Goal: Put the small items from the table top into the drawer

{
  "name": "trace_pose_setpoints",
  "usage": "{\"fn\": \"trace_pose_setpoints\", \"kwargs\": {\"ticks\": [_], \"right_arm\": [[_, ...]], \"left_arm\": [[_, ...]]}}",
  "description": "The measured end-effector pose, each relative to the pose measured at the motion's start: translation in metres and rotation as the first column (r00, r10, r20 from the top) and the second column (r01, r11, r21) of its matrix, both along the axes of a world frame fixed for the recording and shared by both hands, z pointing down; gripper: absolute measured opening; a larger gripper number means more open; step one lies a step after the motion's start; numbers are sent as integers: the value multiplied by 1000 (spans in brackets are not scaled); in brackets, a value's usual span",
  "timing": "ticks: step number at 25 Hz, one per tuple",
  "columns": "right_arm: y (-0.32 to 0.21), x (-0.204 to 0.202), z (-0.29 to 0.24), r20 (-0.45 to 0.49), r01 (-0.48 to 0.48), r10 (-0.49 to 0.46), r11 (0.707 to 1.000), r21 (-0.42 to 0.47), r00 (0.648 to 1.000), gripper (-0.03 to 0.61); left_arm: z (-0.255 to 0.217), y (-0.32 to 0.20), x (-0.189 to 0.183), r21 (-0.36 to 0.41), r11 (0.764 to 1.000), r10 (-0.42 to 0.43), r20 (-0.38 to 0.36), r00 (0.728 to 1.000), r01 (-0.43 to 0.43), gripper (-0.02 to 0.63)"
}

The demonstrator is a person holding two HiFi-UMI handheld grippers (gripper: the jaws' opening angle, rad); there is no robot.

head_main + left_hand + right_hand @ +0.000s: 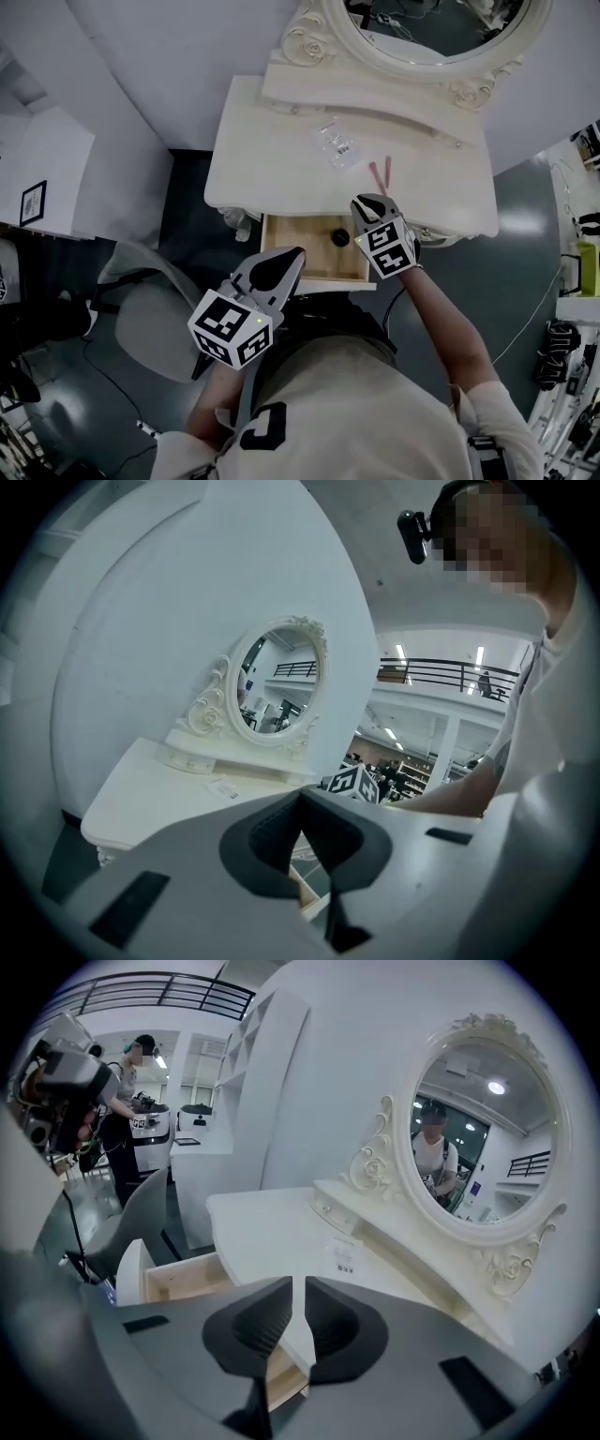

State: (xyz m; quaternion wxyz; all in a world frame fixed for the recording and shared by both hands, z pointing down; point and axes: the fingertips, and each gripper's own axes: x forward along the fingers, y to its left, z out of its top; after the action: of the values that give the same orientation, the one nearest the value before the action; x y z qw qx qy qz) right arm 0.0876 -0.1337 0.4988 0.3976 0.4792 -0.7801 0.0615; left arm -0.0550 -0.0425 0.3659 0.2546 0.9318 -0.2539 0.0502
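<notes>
A white dressing table [281,159] has its wooden drawer [300,242] pulled open, with a small black round item [339,238] lying inside. On the table top lie a clear plastic packet [337,142] and a pink two-pronged item [382,174]. My right gripper [367,200] hovers at the table's front edge above the drawer, just short of the pink item; its jaws are shut with nothing between them [298,1281]. The packet [343,1258] shows beyond them. My left gripper [292,255] is at the drawer's front left corner, shut and empty [300,795].
An oval mirror [431,28] in a carved frame stands on a raised shelf [375,98] at the table's back. A grey chair [150,319] sits left of the drawer. A wall [169,56] runs behind and to the left. Cables lie on the floor at right.
</notes>
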Motion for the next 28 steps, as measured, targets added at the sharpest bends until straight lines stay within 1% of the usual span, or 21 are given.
{"fn": "trace_pose_setpoints", "kwargs": {"ticks": [6,10,16,17,18,19,24,28], "right_arm": [[-24,11,-5,7,17,-17,999,41,1000,32],[-38,17,-1,15,39,-39,998,46,999,32],[-58,25,5,42,93,-95,995,47,995,35],[-61,26,8,47,105,-107,994,41,993,49],[-64,26,10,50,115,-116,993,31,992,107],[-67,27,13,47,124,-125,992,22,991,123],[-81,28,25,-2,174,-174,985,3,985,123],[-91,29,40,-62,222,-223,975,-25,973,123]], "left_arm": [[5,-5,4,-8,1000,-25,24,999,25,55],[3,-14,10,-8,998,-67,37,997,67,55],[6,-23,27,-22,995,-100,73,992,102,55],[6,-24,30,-25,994,-104,78,992,106,55],[7,-24,32,-27,994,-107,83,991,110,55],[7,-26,34,-30,993,-111,88,990,114,55],[11,-34,38,-39,989,-139,107,985,144,55],[15,-39,38,-49,984,-164,116,980,170,55]]}}
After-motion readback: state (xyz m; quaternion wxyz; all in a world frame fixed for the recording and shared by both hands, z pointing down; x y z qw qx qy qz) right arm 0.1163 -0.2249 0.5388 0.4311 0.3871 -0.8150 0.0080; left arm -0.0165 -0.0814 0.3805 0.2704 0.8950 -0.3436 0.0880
